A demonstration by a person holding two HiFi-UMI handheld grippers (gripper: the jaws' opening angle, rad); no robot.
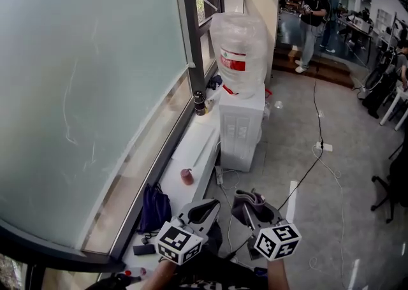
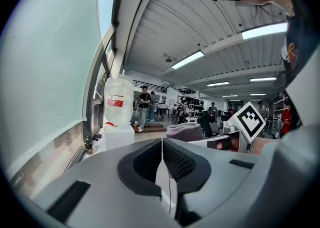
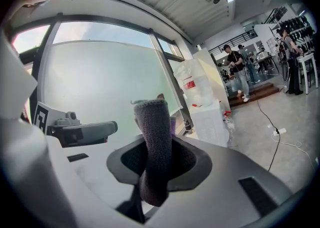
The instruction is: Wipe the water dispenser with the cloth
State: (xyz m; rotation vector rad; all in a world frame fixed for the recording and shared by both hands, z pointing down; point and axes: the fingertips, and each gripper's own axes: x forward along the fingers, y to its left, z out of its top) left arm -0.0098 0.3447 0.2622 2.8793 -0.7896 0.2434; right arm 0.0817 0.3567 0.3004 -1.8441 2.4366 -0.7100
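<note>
The fingers of the right gripper (image 3: 155, 162) squeeze the cloth (image 3: 152, 132), which sticks up between them. The left gripper (image 2: 162, 157) has its fingers pressed together. The water dispenser (image 1: 241, 123) stands far ahead on the floor (image 1: 299, 148) by the window (image 1: 83, 91).

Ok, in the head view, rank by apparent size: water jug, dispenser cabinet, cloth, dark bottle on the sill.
1. water jug and dispenser cabinet, about alike, not ranked.
2. cloth, inflated by nearness to the camera.
3. dark bottle, smallest.
</note>
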